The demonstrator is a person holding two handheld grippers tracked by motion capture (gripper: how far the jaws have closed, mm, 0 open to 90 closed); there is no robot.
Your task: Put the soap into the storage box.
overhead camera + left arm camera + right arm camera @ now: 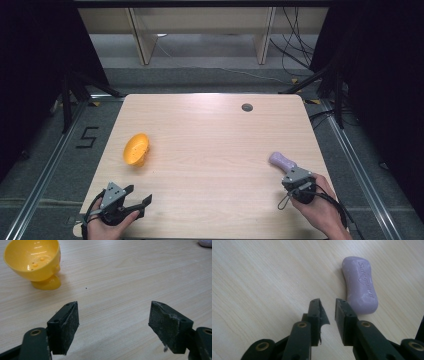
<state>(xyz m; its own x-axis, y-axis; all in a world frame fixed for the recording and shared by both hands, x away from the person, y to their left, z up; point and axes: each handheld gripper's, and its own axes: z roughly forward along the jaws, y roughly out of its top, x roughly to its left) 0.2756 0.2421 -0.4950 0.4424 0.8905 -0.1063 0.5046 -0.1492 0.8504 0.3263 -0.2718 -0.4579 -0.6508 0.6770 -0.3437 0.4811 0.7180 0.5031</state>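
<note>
A yellow footed bowl [136,149] lies tipped on its side at the table's left, its mouth facing up and left [32,260]. A purple soap bar [281,161] lies flat at the right, with raised lettering on top [360,285]. My left gripper [140,195] is near the front left edge, low over the wood and short of the bowl. It is open wide with nothing between the pads [113,315]. My right gripper [290,173] sits just behind the soap's near end. It is shut to a narrow gap on nothing [328,302], with the soap just to the right of its tips.
The light wooden table [210,125] has a grey cable grommet [247,107] near its far edge. Beyond it are wooden frame legs [142,40] and loose cables [295,55] on the floor. Metal rails run along both sides.
</note>
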